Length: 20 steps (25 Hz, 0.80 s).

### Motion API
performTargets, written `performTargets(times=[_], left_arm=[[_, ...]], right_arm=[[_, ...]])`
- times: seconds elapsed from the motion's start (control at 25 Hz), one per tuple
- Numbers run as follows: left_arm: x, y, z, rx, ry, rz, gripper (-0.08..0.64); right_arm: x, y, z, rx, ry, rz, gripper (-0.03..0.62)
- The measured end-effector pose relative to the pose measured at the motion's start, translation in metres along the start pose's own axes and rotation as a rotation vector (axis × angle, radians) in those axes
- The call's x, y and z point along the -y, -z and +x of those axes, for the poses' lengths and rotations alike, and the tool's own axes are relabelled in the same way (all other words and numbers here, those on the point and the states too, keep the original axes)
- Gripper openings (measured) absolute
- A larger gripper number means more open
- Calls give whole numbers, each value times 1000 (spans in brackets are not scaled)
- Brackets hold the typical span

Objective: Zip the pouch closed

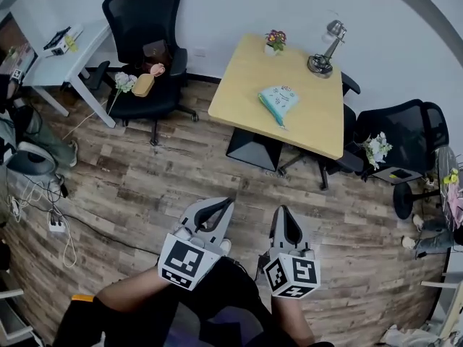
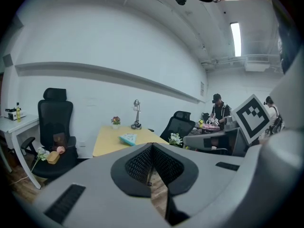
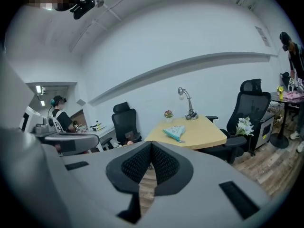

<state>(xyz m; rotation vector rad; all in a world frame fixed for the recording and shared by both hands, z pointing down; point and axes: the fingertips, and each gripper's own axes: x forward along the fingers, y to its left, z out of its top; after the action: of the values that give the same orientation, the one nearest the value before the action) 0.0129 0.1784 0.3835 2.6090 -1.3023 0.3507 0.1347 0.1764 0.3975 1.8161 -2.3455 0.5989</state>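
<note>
Pouch [image 1: 279, 100] lies on the table [image 1: 318, 125]. Left gripper [image 1: 227, 202] and right gripper [image 1: 283, 210] — jaws together, empty — hover well apart from it.

Teal patterned pouch [image 1: 279, 100], lying flat on yellow table [image 1: 246, 85], near its middle

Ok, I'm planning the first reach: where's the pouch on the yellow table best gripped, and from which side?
Probably its narrow tip: the pouch lies flat and tapers toward the near edge of the table, so come in low from that side. The zip pull is too small to make out.
</note>
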Motion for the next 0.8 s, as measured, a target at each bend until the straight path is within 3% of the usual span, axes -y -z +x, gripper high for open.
performTargets(times=[0.28, 0.8], left_arm=[[1, -13, 61, 7, 120, 33, 9], [-59, -62, 159, 21, 277, 39, 9]], right_arm=[[30, -8, 29, -8, 73, 7, 15], [56, -61, 117, -50, 190, -17, 15]])
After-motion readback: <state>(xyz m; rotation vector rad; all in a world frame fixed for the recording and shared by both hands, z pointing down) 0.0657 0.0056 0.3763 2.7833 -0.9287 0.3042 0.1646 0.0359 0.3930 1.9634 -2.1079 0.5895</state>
